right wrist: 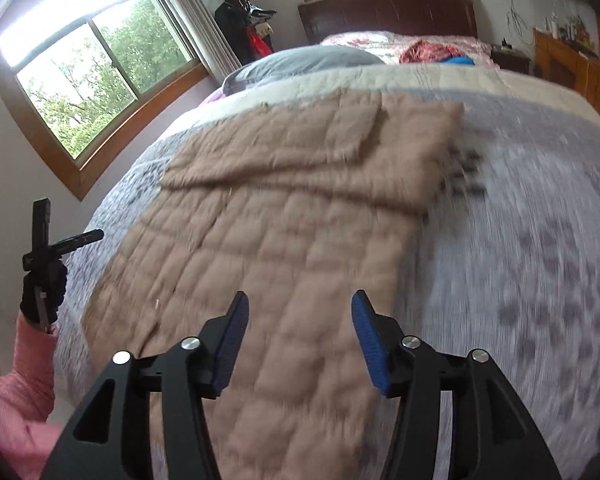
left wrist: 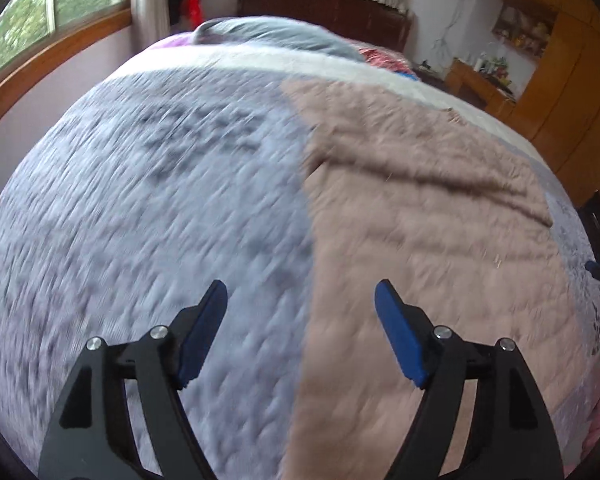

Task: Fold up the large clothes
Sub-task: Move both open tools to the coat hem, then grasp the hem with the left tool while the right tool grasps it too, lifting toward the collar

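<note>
1. Left wrist view: left gripper hangs above the bed, jaws spread wide, nothing between the blue pads. Frame is motion-blurred.
2. Left wrist view: the tan quilted garment lies flat on the grey patterned bedspread, filling the right half of the frame; its left edge runs under the gap between the fingers. A fold crosses its upper part.
3. Left wrist view: grey pillow at the head of the bed, dark headboard behind it, wooden cabinets at right.
4. Right wrist view: right gripper also hovers clear of the cloth, jaws moderately apart, empty.
5. Right wrist view: the garment lies lengthwise down the bed, its far end folded back over itself in a band; the near end reaches below the fingers.
6. Right wrist view: at far left, a black-gloved hand with a pink sleeve holds the other gripper beside the bed edge. Window on the left wall.
</note>
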